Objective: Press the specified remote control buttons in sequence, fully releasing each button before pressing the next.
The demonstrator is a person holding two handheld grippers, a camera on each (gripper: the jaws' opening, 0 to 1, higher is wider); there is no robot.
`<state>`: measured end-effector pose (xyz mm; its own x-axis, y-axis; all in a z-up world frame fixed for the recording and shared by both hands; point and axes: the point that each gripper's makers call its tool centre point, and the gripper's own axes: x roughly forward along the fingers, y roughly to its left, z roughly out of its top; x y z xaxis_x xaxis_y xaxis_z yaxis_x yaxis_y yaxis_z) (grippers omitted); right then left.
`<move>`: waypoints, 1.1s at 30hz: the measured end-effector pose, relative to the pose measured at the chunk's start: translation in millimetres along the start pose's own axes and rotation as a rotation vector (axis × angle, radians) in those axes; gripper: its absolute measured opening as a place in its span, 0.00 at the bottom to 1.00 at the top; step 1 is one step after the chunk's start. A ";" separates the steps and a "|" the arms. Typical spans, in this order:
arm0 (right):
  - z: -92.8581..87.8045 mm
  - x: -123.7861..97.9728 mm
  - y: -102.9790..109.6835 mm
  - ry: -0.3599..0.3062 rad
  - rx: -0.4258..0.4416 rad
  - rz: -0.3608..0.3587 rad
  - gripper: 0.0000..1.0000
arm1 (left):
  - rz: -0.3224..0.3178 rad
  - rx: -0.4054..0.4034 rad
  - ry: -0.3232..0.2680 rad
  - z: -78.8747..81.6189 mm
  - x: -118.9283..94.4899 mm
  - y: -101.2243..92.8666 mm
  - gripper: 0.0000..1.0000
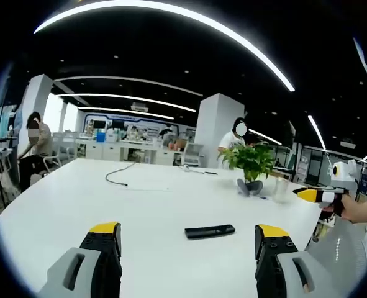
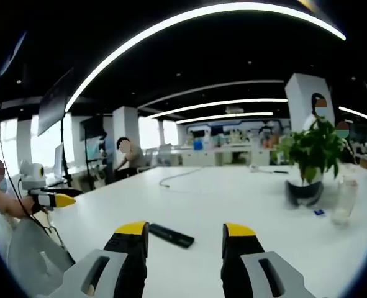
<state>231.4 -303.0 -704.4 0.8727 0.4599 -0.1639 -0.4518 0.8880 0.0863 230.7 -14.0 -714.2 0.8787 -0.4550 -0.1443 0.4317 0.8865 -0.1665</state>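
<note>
Left gripper: jaws spread wide, yellow tips apart, nothing between them, hanging above the near edge of the white table.

Right gripper: also released, jaws parted and empty, poised over its own side of the table.

Remote control: flat on the table, dark and slim, lying close to the near edge and touched by neither gripper. From the left gripper view it sits just ahead, between the two jaw tips and slightly toward the right one.

Remote from the other side: in the right gripper view it lies just ahead of the left jaw tip, angled away to the right.

Long axis: crosswise to the left gripper's line of approach; diagonal to the right gripper's.

Nearer hand: too close to call from these views; both grippers look near it.

Coming move, my read: one jaw tip has to drop onto a button, so that gripper needs to tip down and slide forward; no press has begun here.

Beyond the remote: a potted plant stands toward the far right edge, a cable trails across the far half, and a clear cup stands beside the plant.

Room: people at desks well behind the table.
</note>
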 end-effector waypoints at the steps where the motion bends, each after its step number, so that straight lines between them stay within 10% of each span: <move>1: -0.5 0.0 -1.1 0.002 0.000 -0.005 0.45 | -0.001 -0.002 -0.005 1.1 0.0 -0.9 0.92; 10: 4.4 -2.5 -17.7 -0.032 0.048 -0.055 0.54 | -0.018 0.004 0.007 -0.3 1.6 -3.1 0.92; 19: -0.3 10.1 -15.6 -0.008 0.058 -0.026 0.98 | 0.001 -0.007 -0.022 4.7 -0.1 3.7 0.93; 33: -17.3 11.8 -22.5 0.056 0.042 -0.027 0.99 | -0.016 0.166 0.087 -12.5 8.9 -7.4 1.00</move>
<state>248.6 -317.5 -725.2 0.8722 0.4360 -0.2217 -0.4189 0.8999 0.1215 232.7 -25.6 -726.4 0.8539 -0.4680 -0.2278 0.4792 0.8777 -0.0069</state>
